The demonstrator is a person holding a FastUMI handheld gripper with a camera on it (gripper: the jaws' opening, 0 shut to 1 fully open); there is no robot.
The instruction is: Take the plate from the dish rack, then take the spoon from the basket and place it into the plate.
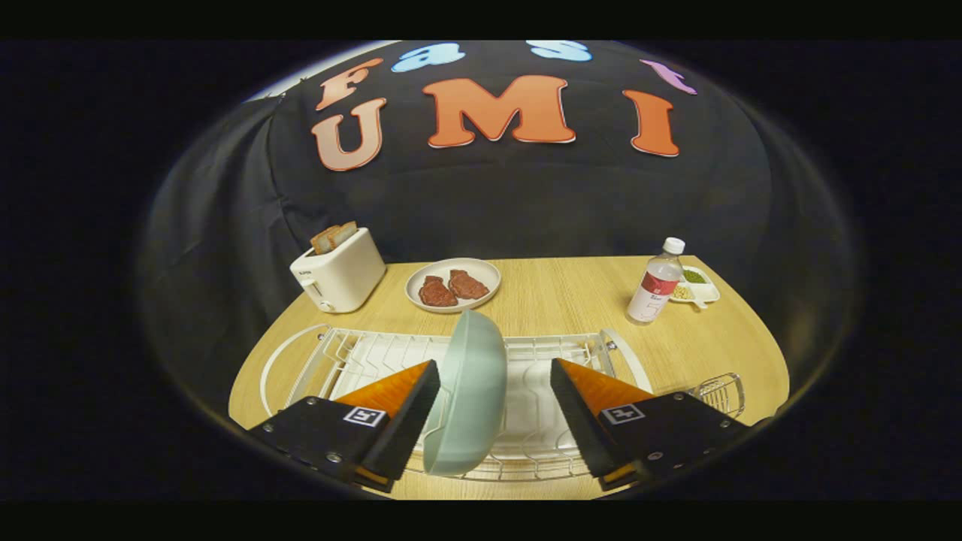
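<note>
1. The gripper (494, 409) hangs over the near edge of a wooden table (571, 300), its fingers spread wide, one on each side of a pale green plate (470, 391). The plate stands on edge in a white wire dish rack (541, 353), closer to the left finger, which sits just beside its rim; whether they touch cannot be told. The right finger stands clear of it.
2. A small wire basket (720, 391) hangs at the rack's right end, beyond the right finger; its contents cannot be made out.
3. Past the rack, mid-table, a round dish (453, 284) carries two pieces of red meat (451, 288).
4. At the far left corner, a white toaster (340, 278) holds slices of bread (334, 237).
5. Towards the far right edge, a capped bottle (656, 283) stands just in front of a small white tray (697, 285) of green and yellow bits.
</note>
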